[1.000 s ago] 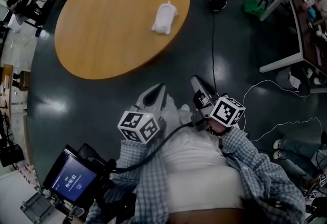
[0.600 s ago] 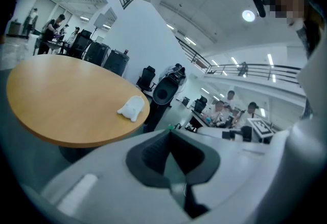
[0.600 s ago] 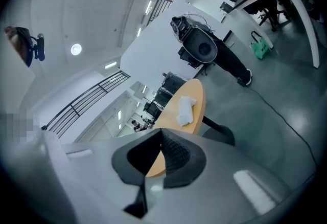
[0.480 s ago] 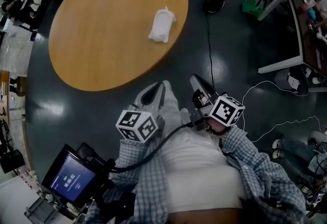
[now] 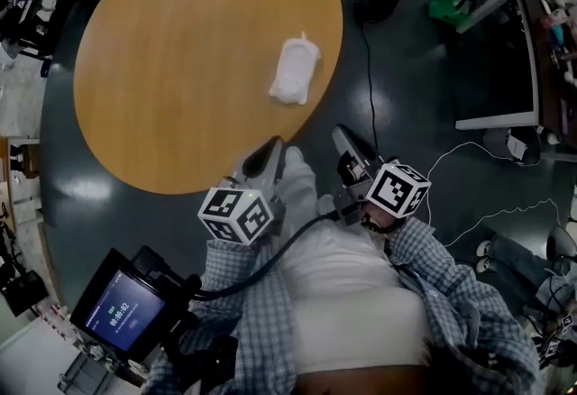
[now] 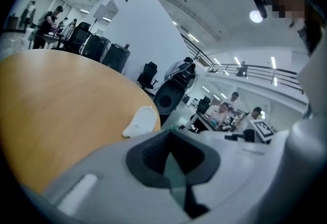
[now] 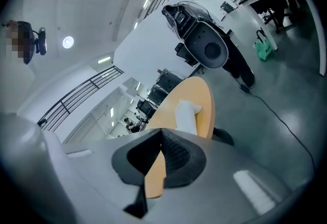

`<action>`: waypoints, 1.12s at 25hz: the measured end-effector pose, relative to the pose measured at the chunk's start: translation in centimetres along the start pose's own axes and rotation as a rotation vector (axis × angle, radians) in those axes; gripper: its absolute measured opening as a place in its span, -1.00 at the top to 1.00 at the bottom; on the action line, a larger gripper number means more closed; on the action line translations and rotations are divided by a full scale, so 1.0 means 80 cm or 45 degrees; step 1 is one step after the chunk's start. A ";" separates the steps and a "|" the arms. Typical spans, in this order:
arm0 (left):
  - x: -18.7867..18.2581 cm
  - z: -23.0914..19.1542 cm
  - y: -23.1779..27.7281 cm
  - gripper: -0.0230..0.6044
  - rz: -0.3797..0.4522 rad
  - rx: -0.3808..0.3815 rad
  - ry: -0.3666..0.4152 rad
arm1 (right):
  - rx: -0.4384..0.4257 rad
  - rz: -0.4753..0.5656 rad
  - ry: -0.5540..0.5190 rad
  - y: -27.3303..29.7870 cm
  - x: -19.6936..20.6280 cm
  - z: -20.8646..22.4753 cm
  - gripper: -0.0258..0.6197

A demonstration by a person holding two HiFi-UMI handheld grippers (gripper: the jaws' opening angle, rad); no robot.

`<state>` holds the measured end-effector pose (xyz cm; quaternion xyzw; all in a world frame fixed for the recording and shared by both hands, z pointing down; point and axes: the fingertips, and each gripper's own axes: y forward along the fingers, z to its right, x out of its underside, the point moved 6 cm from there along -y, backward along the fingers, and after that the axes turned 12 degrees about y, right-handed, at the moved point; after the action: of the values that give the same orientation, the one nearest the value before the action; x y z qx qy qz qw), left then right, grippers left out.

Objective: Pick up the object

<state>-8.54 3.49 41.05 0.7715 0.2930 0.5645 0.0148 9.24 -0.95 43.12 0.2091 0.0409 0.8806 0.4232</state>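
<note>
white object [image 5: 294,71] on round table [image 5: 162,68] | left tool [image 5: 273,150] closed, empty | right tool [image 5: 343,135] closed, empty

An open office hall: people [image 6: 226,111] at desks, swivel chairs [image 6: 148,72], a railed mezzanine [image 6: 265,71] overhead.

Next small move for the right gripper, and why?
Likely open the fingers of the right gripper. They are shut with nothing between them, and the white object lies untouched ahead on the round table, near its edge. The gripper needs a gap before closing in.
</note>
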 end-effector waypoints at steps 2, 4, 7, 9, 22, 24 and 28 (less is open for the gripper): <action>-0.005 -0.012 0.012 0.92 -0.009 0.009 -0.005 | 0.020 -0.013 -0.008 0.014 -0.005 0.004 0.90; -0.008 -0.022 0.022 0.92 -0.019 0.015 -0.011 | 0.044 -0.020 -0.009 0.025 -0.010 0.010 0.90; -0.010 -0.035 0.036 0.92 -0.034 0.021 -0.033 | 0.072 -0.020 -0.020 0.039 -0.019 0.021 0.90; -0.009 -0.045 0.048 0.92 -0.046 0.027 -0.047 | 0.097 -0.024 -0.043 0.049 -0.027 0.031 0.90; -0.009 -0.068 0.101 0.92 -0.079 -0.058 -0.109 | 0.228 -0.221 -0.164 0.091 -0.069 0.101 0.90; -0.012 -0.071 0.099 0.92 -0.077 -0.094 -0.124 | 0.244 -0.285 -0.195 0.099 -0.067 0.109 0.89; -0.012 -0.079 0.096 0.92 -0.078 -0.148 -0.149 | 0.235 -0.368 -0.168 0.118 -0.059 0.123 0.60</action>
<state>-10.91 -5.27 45.20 0.7917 0.2817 0.5339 0.0938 8.92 -11.64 52.82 0.2962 0.1233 0.7876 0.5261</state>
